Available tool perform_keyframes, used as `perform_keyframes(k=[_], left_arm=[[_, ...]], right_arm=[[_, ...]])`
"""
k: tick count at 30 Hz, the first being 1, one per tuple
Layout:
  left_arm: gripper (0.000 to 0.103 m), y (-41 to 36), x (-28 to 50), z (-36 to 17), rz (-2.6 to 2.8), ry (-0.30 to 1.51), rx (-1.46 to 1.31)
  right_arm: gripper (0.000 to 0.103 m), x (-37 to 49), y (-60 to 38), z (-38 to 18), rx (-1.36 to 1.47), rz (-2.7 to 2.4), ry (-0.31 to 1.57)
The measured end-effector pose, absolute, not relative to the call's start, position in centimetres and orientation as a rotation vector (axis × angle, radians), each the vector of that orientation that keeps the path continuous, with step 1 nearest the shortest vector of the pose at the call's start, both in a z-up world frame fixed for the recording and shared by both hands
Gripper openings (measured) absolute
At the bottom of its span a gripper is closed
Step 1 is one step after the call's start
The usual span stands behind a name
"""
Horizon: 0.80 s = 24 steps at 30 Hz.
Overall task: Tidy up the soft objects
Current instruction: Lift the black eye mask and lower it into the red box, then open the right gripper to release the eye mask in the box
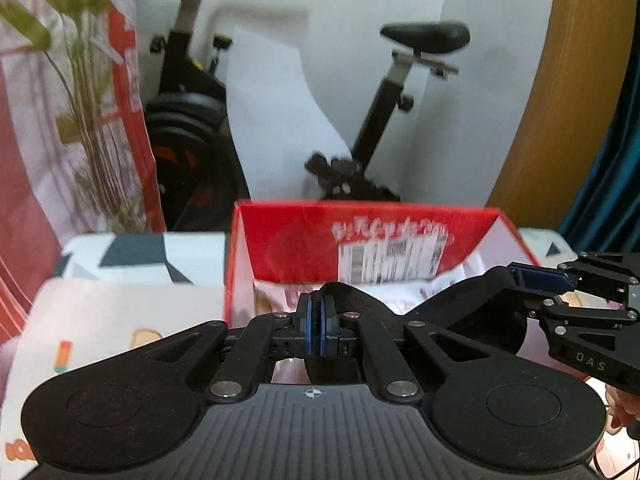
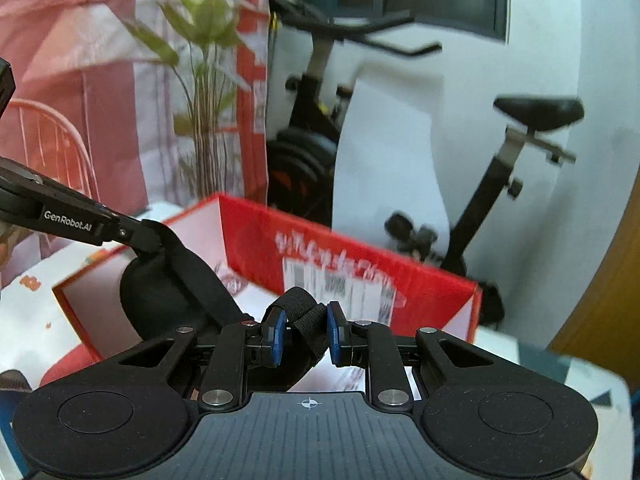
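Note:
A black padded eye mask with an elastic strap hangs stretched between both grippers. My left gripper is shut on one end of the mask. My right gripper is shut on the bunched black strap. In the left wrist view the right gripper comes in from the right and holds the mask's far end. In the right wrist view the left gripper reaches in from the left and pinches the mask. An open red cardboard box with a white lining stands just ahead, below the mask.
The box stands on a surface covered by a white printed cloth. Behind it are an exercise bike, a potted plant and a red and white hanging. A wooden panel rises at the right.

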<state>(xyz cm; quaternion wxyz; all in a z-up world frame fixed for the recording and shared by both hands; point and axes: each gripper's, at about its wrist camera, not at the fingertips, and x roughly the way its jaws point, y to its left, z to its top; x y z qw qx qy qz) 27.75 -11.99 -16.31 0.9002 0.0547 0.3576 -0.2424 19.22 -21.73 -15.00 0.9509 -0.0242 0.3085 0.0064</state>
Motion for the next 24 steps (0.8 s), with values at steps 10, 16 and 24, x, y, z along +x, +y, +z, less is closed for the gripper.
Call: perform_keyframes(k=[10,16,24], left_arm=[[0.005,-13.2,28.2,-19.0,-0.536,0.836,0.175],[0.006,-13.7,28.0,-19.4,-0.521,0.829,0.24],[0.045,-11.9,26.6,-17.2,-0.523,0.752,0.215]], right_arm=[[0.02,19.7,-22.0,-18.3,0.017,0.012,0.755],[0.026,19.3,-22.2,-18.5,0.041,-0.011,0.778],[0.044,17.2,-22.5,-17.2,0.075,-0.062,0.746]])
